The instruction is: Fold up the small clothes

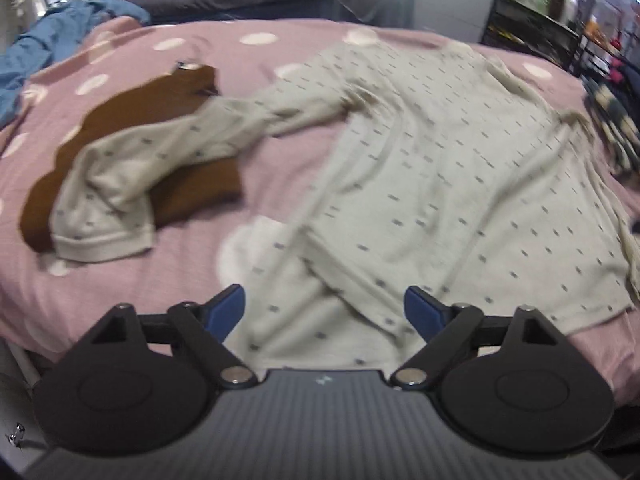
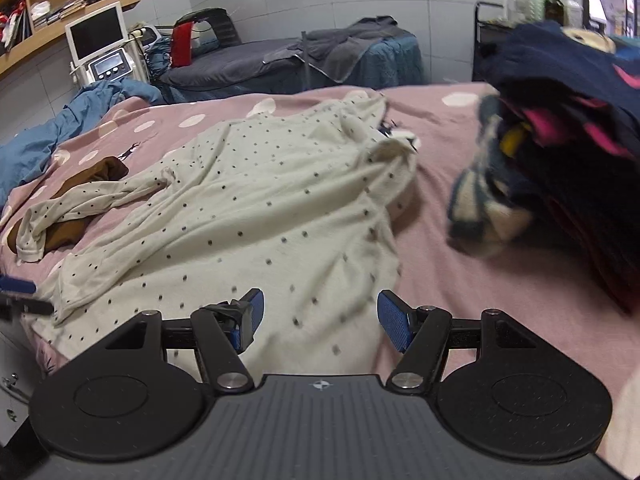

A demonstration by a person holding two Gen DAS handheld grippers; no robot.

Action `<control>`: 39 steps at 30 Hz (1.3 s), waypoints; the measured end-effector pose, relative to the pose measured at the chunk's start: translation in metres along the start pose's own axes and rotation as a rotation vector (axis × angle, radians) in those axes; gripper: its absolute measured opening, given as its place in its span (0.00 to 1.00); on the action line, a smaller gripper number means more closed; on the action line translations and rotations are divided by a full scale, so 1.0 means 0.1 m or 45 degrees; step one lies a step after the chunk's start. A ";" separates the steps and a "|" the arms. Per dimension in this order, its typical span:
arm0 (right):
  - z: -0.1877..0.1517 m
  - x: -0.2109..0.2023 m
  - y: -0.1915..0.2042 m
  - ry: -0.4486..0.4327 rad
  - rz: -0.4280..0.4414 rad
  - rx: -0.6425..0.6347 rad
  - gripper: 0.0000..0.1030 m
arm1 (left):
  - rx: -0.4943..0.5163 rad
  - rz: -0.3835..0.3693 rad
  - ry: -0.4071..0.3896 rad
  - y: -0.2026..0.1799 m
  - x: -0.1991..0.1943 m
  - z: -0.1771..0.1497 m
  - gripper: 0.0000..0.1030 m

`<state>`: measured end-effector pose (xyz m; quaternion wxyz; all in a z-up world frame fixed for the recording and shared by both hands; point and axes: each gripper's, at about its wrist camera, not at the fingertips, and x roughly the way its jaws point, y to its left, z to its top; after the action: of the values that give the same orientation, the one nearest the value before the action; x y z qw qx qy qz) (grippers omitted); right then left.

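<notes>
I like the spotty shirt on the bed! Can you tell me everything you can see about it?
The spotty shirt is cream-coloured with small dark marks all over and looks like soft, thin knit cloth. It has long sleeves and is spread out unfolded and wrinkled on the pink bedcover. One sleeve stretches out and drapes across a brown garment. Its hem reaches the near edge of the bed. Both grippers are open above it, and neither grips it.

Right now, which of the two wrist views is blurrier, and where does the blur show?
Left wrist view: blurrier overall; the dots on the shirt smear into dashes, while the left gripper stays sharp. Right wrist view: the shirt is mostly crisp, with blur on the clothes pile at right. Both views: fisheye bends the bed edges and the shelf.
</notes>
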<state>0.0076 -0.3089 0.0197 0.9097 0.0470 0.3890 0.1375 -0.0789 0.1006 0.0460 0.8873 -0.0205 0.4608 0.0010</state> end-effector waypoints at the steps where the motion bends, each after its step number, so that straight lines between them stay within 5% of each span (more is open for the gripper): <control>1: -0.05 -0.06 -0.05 0.020 0.001 0.034 1.00 | -0.021 0.025 -0.013 0.08 0.00 0.00 0.91; 5: -0.27 -0.23 -0.19 0.085 -0.012 0.174 1.00 | -0.102 0.078 -0.019 0.42 0.09 -0.05 0.91; 9: -0.33 -0.24 -0.12 0.078 0.122 0.272 1.00 | -0.125 0.064 0.037 0.52 0.21 -0.13 0.91; 11: -0.31 -0.21 0.04 0.084 0.111 0.193 0.99 | -0.118 0.085 0.021 0.49 0.17 -0.17 0.91; 14: -0.29 -0.23 0.35 0.057 -0.046 -0.096 1.00 | -0.116 0.089 0.013 0.48 0.12 -0.20 0.91; 19: -0.33 -0.24 0.58 0.085 -0.012 -0.370 0.95 | -0.171 0.006 0.023 0.49 0.17 -0.25 0.91; 21: -0.35 -0.13 0.60 0.118 -0.059 -0.418 0.88 | -0.124 0.022 0.034 0.41 0.22 -0.25 0.91; 22: -0.36 -0.10 0.61 0.125 -0.074 -0.437 0.57 | -0.098 0.025 0.043 0.37 0.25 -0.26 0.91; 24: -0.37 -0.13 0.58 0.115 -0.109 -0.443 0.17 | -0.066 0.004 0.058 0.30 0.27 -0.26 0.87; 29: -0.27 -0.56 0.27 0.073 -0.114 -0.274 0.09 | -0.024 0.007 0.073 0.24 0.28 -0.28 0.59; 34: -0.42 -0.85 -0.12 0.215 -0.244 -0.180 0.08 | -0.047 -0.027 0.106 0.32 0.24 -0.26 0.36; 39: -0.55 -0.81 -0.19 0.269 -0.220 -0.098 0.17 | -0.033 -0.032 0.123 0.32 0.21 -0.23 0.35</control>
<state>-0.0808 -0.3518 0.0340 0.8732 -0.0364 0.4798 0.0778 -0.0861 0.1310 0.0139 0.8635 -0.0377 0.5029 -0.0052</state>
